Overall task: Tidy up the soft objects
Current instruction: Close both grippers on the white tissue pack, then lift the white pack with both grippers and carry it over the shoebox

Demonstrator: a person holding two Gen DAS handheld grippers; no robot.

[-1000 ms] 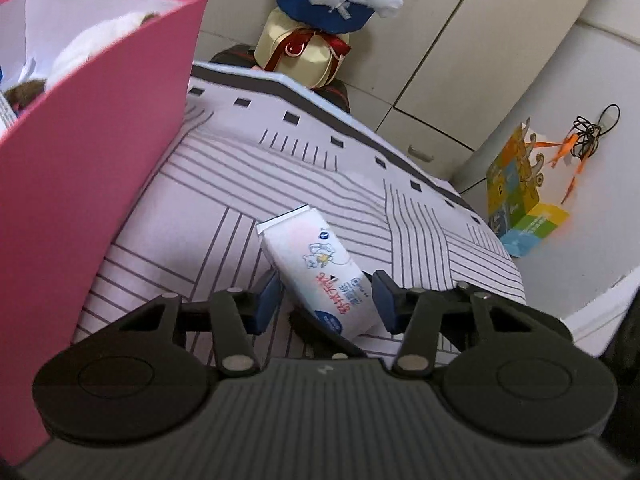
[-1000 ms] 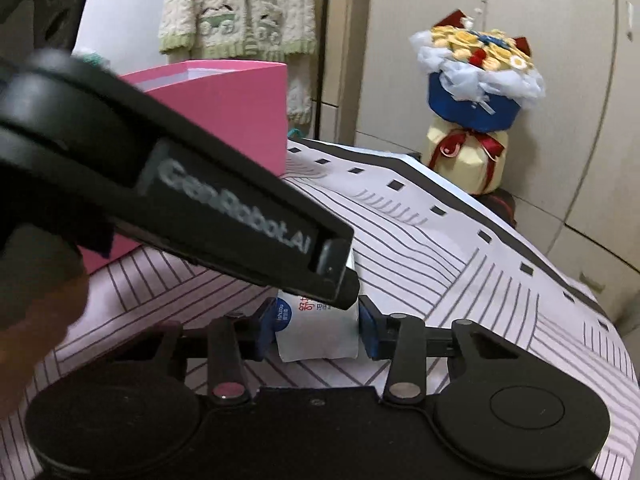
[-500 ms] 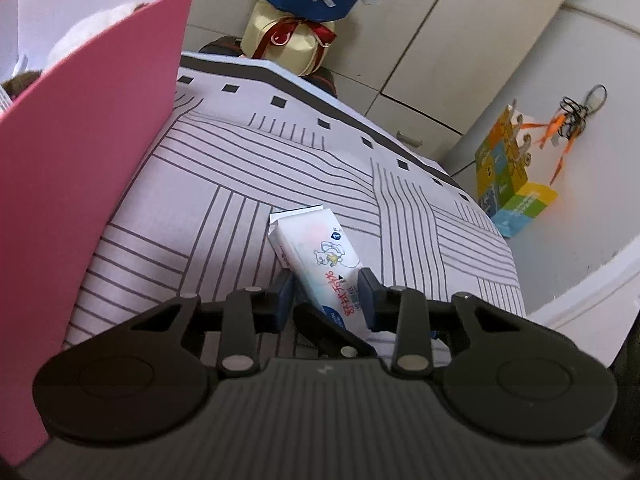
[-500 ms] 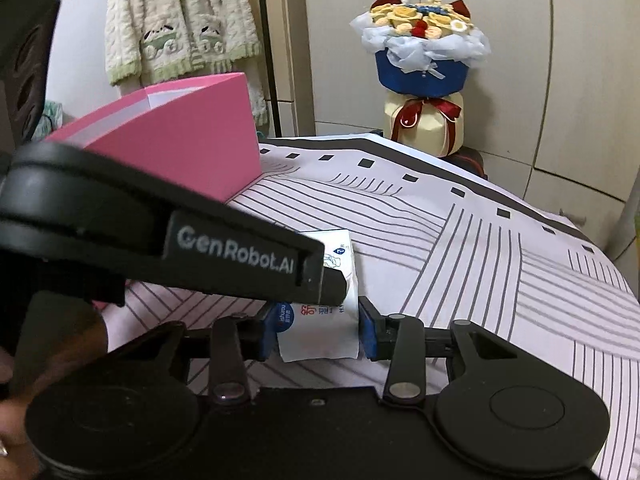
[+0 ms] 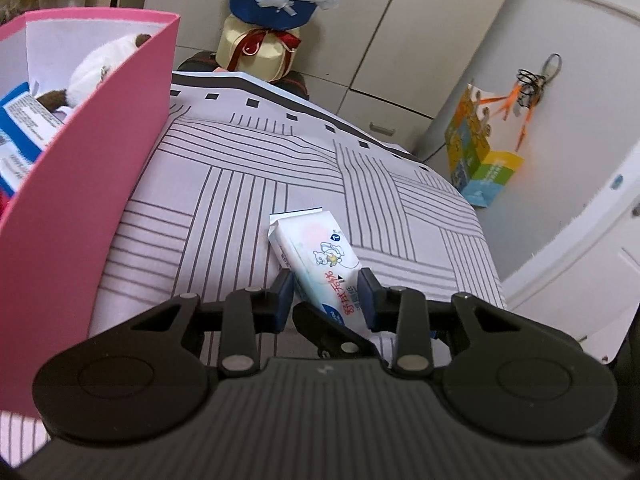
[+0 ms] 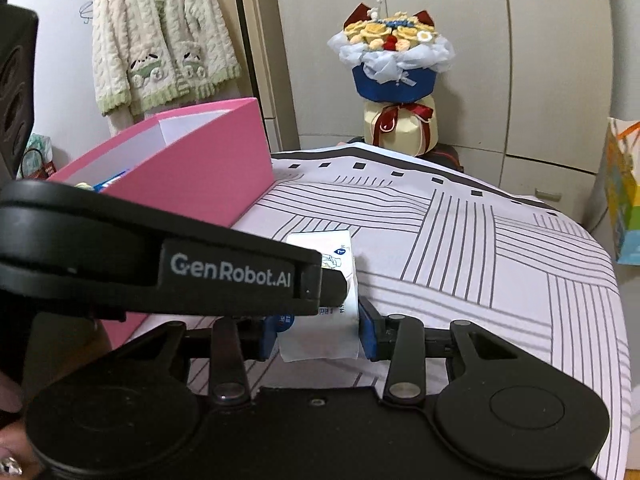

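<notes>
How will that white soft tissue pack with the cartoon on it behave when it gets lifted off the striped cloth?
The white soft tissue pack probably gives a little under the jaws; its film wrapper looks thin, with a crimped end. It likely weighs little for its size. The glossy film may be slippery, so with both the left gripper and right gripper closed on it, it should hold.

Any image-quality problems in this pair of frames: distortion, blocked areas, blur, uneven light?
Left wrist view: strong fisheye bend in the cabinet lines, dark corners at the bottom, tissue pack sharp, light even. Right wrist view: the left gripper body crosses the frame and hides part of the pack, dark corners at the right, pink box and bouquet in focus, no glare.
</notes>
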